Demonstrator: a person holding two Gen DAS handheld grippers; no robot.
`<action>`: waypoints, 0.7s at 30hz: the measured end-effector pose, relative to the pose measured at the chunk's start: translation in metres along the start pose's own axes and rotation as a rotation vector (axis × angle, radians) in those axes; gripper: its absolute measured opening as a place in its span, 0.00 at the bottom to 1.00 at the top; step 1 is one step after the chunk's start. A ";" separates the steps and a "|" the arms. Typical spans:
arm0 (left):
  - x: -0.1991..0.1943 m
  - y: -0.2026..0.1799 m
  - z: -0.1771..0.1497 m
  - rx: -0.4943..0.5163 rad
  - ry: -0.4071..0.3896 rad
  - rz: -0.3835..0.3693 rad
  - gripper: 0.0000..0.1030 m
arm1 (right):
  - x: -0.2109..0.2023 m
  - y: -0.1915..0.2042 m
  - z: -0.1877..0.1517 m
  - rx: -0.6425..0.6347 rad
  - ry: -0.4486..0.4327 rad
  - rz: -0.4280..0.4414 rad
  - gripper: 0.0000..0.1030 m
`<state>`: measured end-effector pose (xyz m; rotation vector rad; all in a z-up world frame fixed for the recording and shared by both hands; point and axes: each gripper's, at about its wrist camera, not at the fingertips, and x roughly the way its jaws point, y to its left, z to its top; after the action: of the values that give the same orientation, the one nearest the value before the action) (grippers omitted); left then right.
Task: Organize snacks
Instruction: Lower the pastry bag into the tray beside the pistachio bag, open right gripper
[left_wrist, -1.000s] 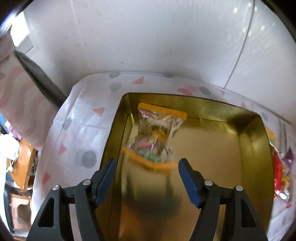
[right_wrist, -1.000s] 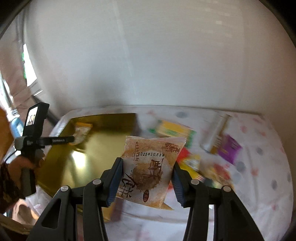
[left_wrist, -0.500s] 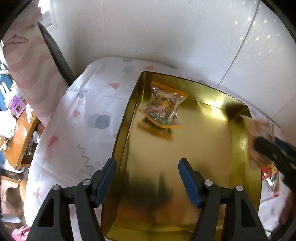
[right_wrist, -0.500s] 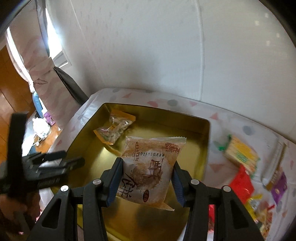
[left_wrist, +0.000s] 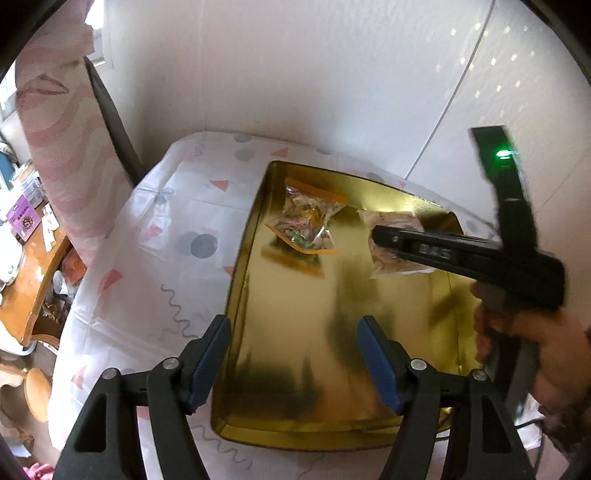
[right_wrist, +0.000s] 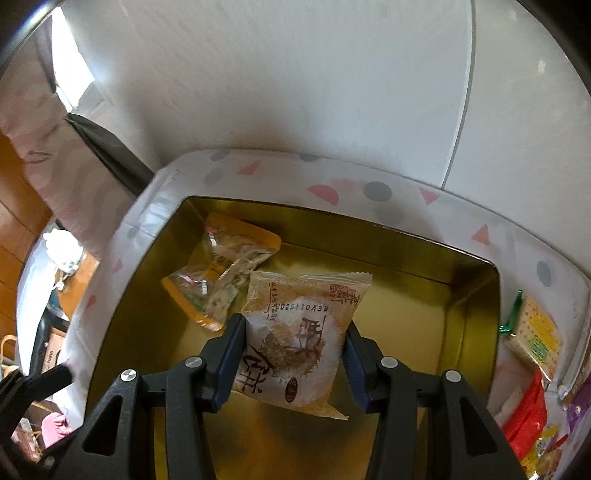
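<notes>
In the left wrist view, the left gripper (left_wrist: 293, 360) hangs spread and empty over the near end of the gold tin (left_wrist: 240, 273), its jaws having just widened a little after backing away from the orange-edged snack bag (left_wrist: 308, 218) lying at the far left corner, so that item looks delivered. In the right wrist view, the right gripper (right_wrist: 293, 354) has swung in from the loose snacks (right_wrist: 532, 373) on the tablecloth (right_wrist: 332, 177) and now pinches the pastry packet (right_wrist: 295, 339) between its pads above the tin floor, just beside the bag; release seems next.

Shallow gold metal tin (right_wrist: 476, 295), open, mid-frame; clear orange-edged snack packet (right_wrist: 221, 273) lying flat at upper left inside; beige printed pastry packet (right_wrist: 295, 332) upright above tin's centre.
</notes>
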<state>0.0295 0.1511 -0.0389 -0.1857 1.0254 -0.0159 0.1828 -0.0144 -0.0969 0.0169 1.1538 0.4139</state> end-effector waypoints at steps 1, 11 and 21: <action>-0.002 0.001 0.000 0.000 -0.006 0.002 0.71 | 0.006 0.000 0.002 0.006 0.014 -0.012 0.49; -0.015 0.018 -0.008 -0.020 -0.021 0.025 0.72 | 0.038 0.023 0.022 -0.037 0.023 -0.072 0.49; -0.009 0.014 -0.006 -0.058 -0.001 0.006 0.76 | -0.010 0.008 0.007 0.008 -0.028 -0.038 0.49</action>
<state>0.0187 0.1645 -0.0362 -0.2349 1.0260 0.0193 0.1827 -0.0086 -0.0834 0.0075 1.1270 0.3744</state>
